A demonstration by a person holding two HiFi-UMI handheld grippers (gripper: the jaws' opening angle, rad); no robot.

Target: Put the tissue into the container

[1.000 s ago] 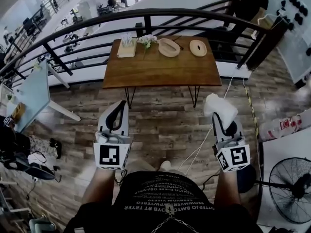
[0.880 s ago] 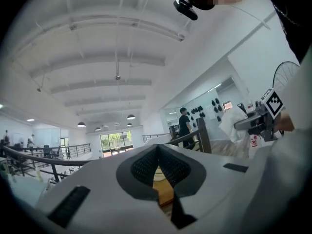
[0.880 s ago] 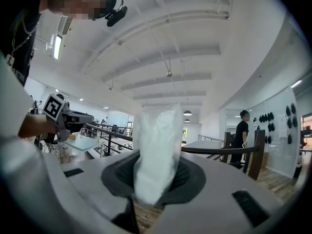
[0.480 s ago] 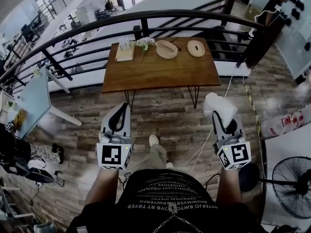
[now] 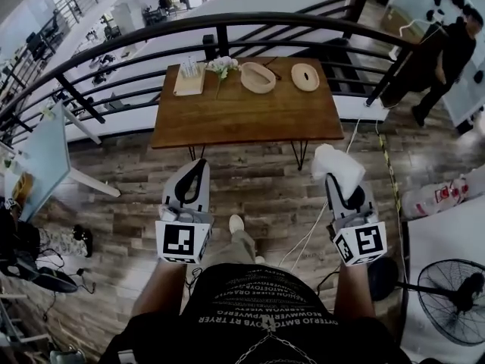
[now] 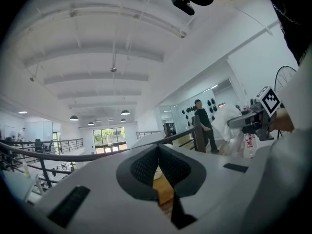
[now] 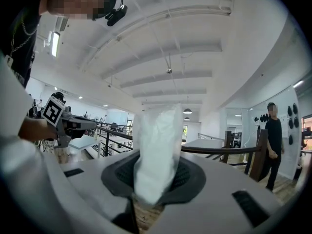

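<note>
My right gripper (image 5: 331, 179) is shut on a crumpled white tissue (image 5: 336, 165), which sticks up past its jaws over the wooden floor. In the right gripper view the tissue (image 7: 155, 145) stands pinched between the dark pads. My left gripper (image 5: 197, 169) is held level with it on the left, shut and empty; its tips (image 6: 157, 147) meet with nothing between them. Ahead stands a wooden table (image 5: 242, 116) carrying two oval woven containers (image 5: 258, 76) (image 5: 306, 76). Both grippers are well short of the table.
A tray with glasses (image 5: 189, 80) and a small flower bunch (image 5: 221, 67) sit on the table's far left. A black railing (image 5: 227, 27) runs behind it. A person (image 5: 443, 51) stands at the far right. A floor fan (image 5: 455, 290), a white cable (image 5: 314, 230) and a light-blue table (image 5: 42, 154) flank me.
I have stepped forward, so the table sits slightly nearer. The bystander has walked to the right. Both grippers keep their pose and the tissue stays held.
</note>
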